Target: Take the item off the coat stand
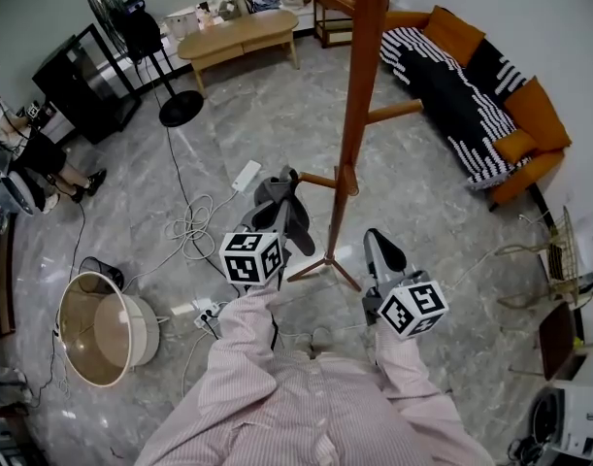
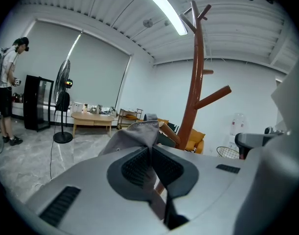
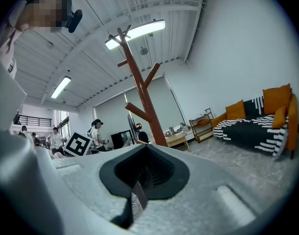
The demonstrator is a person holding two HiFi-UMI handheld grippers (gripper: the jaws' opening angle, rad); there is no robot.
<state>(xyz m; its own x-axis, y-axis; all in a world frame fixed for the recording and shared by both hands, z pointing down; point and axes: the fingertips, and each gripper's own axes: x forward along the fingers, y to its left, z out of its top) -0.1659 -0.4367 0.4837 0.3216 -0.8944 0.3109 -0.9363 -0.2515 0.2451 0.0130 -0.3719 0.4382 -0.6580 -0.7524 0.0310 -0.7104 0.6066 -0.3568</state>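
Observation:
A brown wooden coat stand (image 1: 359,115) rises from the marble floor in front of me, its feet at the middle of the head view. A grey cloth cap (image 1: 272,190) sits at the tip of its low left peg (image 1: 320,180). My left gripper (image 1: 281,200) is shut on the cap. In the left gripper view, the grey fabric (image 2: 134,133) is bunched between the pads of the left gripper (image 2: 150,153), with the peg (image 2: 170,135) right behind it. I cannot tell whether the cap still hangs on the peg. My right gripper (image 1: 381,244) is shut and empty, right of the stand's base; it (image 3: 144,173) points past the stand (image 3: 142,94).
A striped sofa with orange cushions (image 1: 471,95) stands at the right, and a wooden coffee table (image 1: 240,35) and a standing fan (image 1: 131,27) at the back. Cables and a power strip (image 1: 246,175) lie on the floor at the left. A round basket (image 1: 107,328) is near my left. A person (image 1: 15,134) sits far left.

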